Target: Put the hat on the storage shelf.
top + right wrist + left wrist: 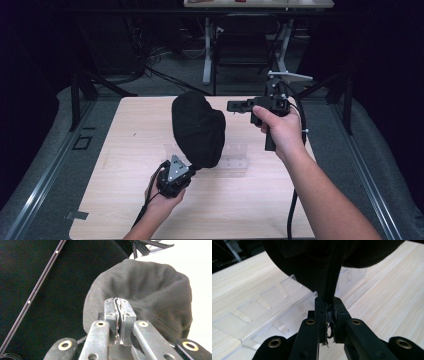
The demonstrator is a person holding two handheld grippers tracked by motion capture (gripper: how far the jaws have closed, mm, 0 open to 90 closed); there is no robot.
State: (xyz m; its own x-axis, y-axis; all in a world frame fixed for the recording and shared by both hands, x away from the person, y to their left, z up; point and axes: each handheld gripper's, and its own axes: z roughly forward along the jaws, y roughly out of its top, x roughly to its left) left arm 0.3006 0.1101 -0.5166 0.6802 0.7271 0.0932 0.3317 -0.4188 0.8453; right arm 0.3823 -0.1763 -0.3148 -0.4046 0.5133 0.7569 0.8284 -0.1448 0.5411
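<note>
Dark surroundings close in on a pale wooden worktop (125,200), with black stands and the legs of another desk beyond its far edge. On the middle of the worktop lies a clear plastic rack (235,157), flat, with short tabs along it; in the left gripper view it runs across the wood just past the fingers (320,312).

A black cloth cap (198,129) stands over that rack, bulging upward and leaning a little toward the far left. The left gripper (192,167), held low near the person's edge of the worktop, has its fingers clamped on the cap's lower edge: in the left gripper view a fold of black cloth (329,290) runs down between the two pads, which press together on it, with a frayed thread hanging in the narrow slot below.

The right gripper (231,105) is held higher, on the far right side, pointing level toward the cap's upper part from the right. Seen from the high view its tip lies just beside the cap, with a small gap. In the right gripper view its fingers (111,312) stand together with nothing between them, and the cap (155,290) swells up grey behind them.
</note>
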